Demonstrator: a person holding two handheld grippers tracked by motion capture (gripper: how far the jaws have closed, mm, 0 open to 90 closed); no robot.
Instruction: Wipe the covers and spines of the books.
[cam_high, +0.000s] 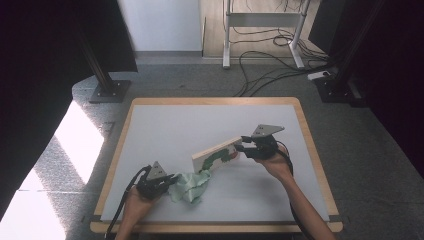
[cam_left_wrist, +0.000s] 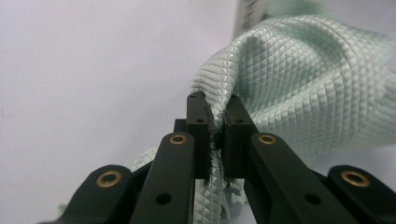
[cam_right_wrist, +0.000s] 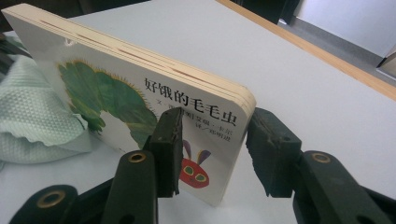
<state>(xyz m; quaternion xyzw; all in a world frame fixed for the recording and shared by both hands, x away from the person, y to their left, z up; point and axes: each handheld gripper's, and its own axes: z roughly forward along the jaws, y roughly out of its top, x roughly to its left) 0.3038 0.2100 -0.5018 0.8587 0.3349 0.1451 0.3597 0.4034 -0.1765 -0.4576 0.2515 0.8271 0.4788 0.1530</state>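
My right hand-held gripper clamps one short end of the board book — stiff, light, best held across its thickness. It stands on its long edge mid-counter, its length running from my right hand-held gripper down toward the left one. My left hand-held gripper pinches the soft green cloth — limp, bunched beside the book's near end.

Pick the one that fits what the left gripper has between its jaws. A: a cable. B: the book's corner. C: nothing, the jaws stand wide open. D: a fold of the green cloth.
D: in the left gripper view the left gripper has its jaws pinched on a fold of the cloth, while the book sits in the right gripper.
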